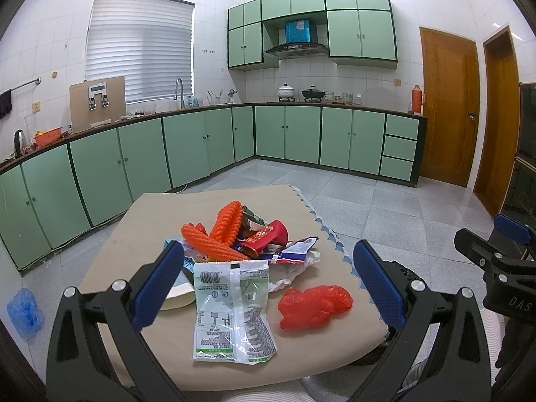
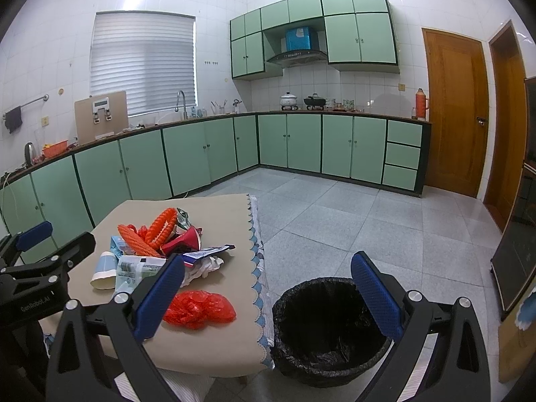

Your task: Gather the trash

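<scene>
A pile of trash lies on a small table covered with a beige cloth (image 1: pixel 140 221): orange foam nets (image 1: pixel 214 241), a red wrapper (image 1: pixel 268 236), a clear printed packet (image 1: pixel 231 308), a paper cup (image 2: pixel 104 269) and a crumpled red plastic bag (image 1: pixel 315 305), which also shows in the right wrist view (image 2: pixel 201 310). My left gripper (image 1: pixel 268 284) is open and empty, above the table's near edge with the packet between its fingers' lines. My right gripper (image 2: pixel 268 298) is open and empty, over the gap between the table and a bin with a black liner (image 2: pixel 328 331).
The bin stands on the tiled floor right of the table. Green cabinets (image 2: pixel 201 154) line the left and far walls. Wooden doors (image 2: pixel 452 110) are at the right. A blue plastic item (image 1: pixel 25 311) lies on the floor at left.
</scene>
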`<state>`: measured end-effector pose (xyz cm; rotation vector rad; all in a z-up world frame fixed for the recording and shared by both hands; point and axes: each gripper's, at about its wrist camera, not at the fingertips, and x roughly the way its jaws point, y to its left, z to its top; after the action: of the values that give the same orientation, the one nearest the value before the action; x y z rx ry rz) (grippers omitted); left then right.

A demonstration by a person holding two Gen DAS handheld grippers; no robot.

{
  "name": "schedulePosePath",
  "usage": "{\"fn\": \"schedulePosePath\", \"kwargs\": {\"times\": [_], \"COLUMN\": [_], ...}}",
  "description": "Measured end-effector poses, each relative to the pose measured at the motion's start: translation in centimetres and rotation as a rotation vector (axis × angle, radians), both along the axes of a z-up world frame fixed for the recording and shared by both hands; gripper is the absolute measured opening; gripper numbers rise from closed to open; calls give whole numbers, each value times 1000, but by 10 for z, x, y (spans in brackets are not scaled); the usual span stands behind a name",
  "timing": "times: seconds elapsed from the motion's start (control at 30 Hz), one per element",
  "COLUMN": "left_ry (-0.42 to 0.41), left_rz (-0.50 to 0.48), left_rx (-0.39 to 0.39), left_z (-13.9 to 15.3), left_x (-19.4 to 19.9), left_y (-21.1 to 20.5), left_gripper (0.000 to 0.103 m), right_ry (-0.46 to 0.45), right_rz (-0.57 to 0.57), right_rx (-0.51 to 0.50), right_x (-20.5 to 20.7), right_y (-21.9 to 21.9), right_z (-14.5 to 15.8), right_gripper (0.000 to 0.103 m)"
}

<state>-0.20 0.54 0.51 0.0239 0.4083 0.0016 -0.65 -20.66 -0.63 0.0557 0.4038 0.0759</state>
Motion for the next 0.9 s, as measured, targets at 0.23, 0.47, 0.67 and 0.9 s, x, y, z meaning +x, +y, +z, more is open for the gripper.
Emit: {"fn": "schedulePosePath", "kwargs": {"times": [0.23, 0.47, 0.67, 0.9], "left_ry": [0, 0, -1, -1], "left_rz": [-1, 0, 0, 0], "left_rx": [1, 1, 2, 3], "left_z": [0, -1, -1, -1], "left_x": [0, 0, 0, 0], "left_y": [0, -1, -1, -2], "left_gripper": [98, 98, 98, 98], "right_ry": [-1, 0, 0, -1], "right_rz": [0, 0, 0, 0], "right_rx": [0, 2, 4, 3], "right_x": [0, 0, 0, 0], "right_y": [-1, 0, 0, 0], "right_z": [0, 0, 0, 0], "right_gripper": [97, 97, 97, 97]}}
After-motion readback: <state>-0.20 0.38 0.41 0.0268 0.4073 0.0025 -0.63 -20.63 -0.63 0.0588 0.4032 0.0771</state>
